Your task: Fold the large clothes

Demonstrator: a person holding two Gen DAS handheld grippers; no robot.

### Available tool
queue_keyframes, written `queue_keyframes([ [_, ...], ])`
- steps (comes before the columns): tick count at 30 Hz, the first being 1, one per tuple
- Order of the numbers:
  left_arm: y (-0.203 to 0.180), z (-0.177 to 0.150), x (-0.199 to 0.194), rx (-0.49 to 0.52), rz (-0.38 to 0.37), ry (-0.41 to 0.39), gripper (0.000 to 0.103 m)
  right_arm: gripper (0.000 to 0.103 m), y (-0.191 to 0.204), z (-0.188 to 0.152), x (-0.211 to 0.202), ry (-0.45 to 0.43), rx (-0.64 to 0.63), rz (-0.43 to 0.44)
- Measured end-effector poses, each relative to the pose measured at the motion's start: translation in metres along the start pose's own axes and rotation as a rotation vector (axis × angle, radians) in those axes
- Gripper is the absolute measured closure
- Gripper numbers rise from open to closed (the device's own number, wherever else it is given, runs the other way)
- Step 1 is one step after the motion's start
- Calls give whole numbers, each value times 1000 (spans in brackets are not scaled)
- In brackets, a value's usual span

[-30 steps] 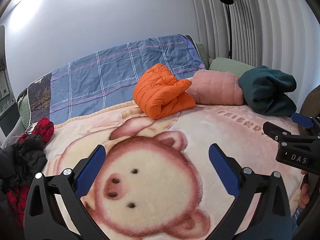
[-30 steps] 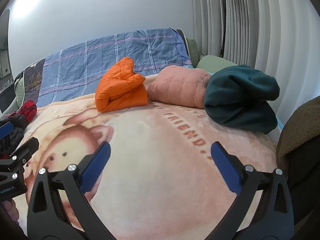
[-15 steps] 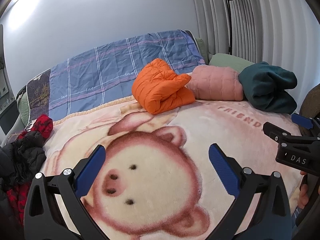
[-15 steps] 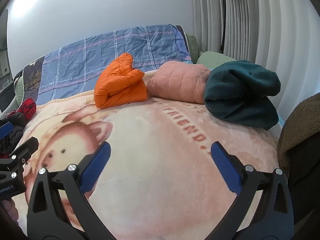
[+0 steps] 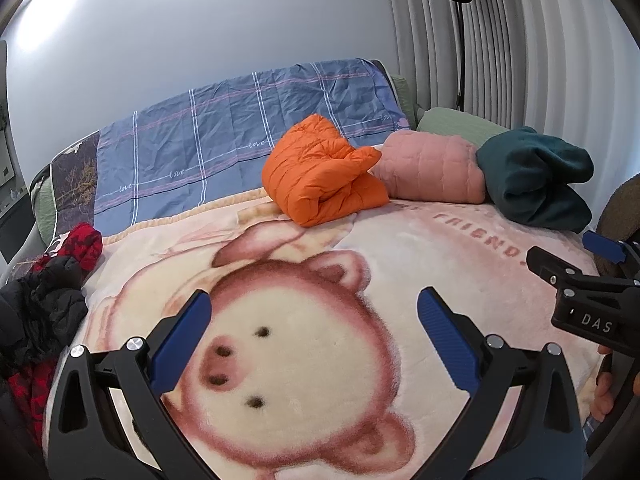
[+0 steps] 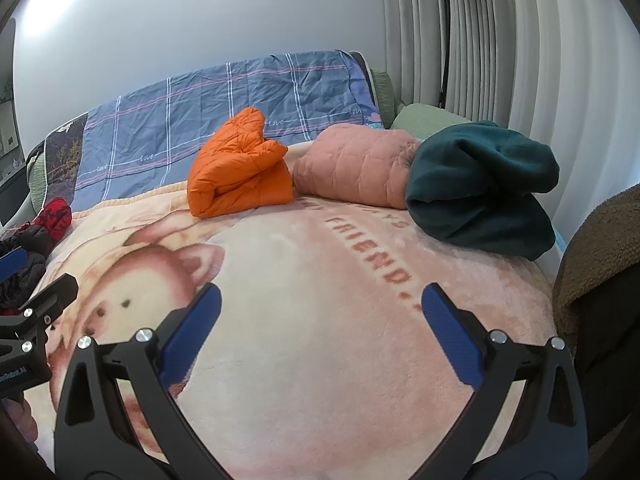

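Observation:
Three folded garments lie in a row at the far side of the bed: an orange puffer jacket [image 5: 320, 172] [image 6: 240, 168], a pink quilted jacket [image 5: 432, 168] [image 6: 356, 164] and a dark green fleece [image 5: 536, 180] [image 6: 480, 188]. A heap of black and red clothes [image 5: 40, 304] [image 6: 32, 236] lies at the bed's left edge. My left gripper [image 5: 314, 320] is open and empty above the pig blanket. My right gripper [image 6: 320, 312] is open and empty too; it also shows at the right of the left wrist view [image 5: 576, 264].
A pink pig blanket [image 5: 400, 264] [image 6: 320, 264] covers the bed. A blue plaid sheet [image 5: 240, 120] lies by the grey wall. A brown fleecy garment [image 6: 600, 256] hangs at the right edge. A black floor lamp [image 5: 460, 32] stands by the ribbed wall. A green pillow [image 5: 452, 124] lies behind the garments.
Both views have shifted a little; the garments sit slightly higher and farther. Both grippers stay open and empty. Nothing on the bed has moved.

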State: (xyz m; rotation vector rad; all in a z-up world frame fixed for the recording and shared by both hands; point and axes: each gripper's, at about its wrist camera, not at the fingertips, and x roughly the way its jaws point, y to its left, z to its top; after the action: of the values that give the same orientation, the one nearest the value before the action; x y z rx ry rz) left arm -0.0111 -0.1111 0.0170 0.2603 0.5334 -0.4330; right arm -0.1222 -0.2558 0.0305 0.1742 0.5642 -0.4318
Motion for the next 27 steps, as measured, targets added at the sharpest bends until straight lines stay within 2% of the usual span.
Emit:
queue_keyframes([
  [27,2,0,1,-7,-7,6,1,2,0,0,3,8,-4,-1],
])
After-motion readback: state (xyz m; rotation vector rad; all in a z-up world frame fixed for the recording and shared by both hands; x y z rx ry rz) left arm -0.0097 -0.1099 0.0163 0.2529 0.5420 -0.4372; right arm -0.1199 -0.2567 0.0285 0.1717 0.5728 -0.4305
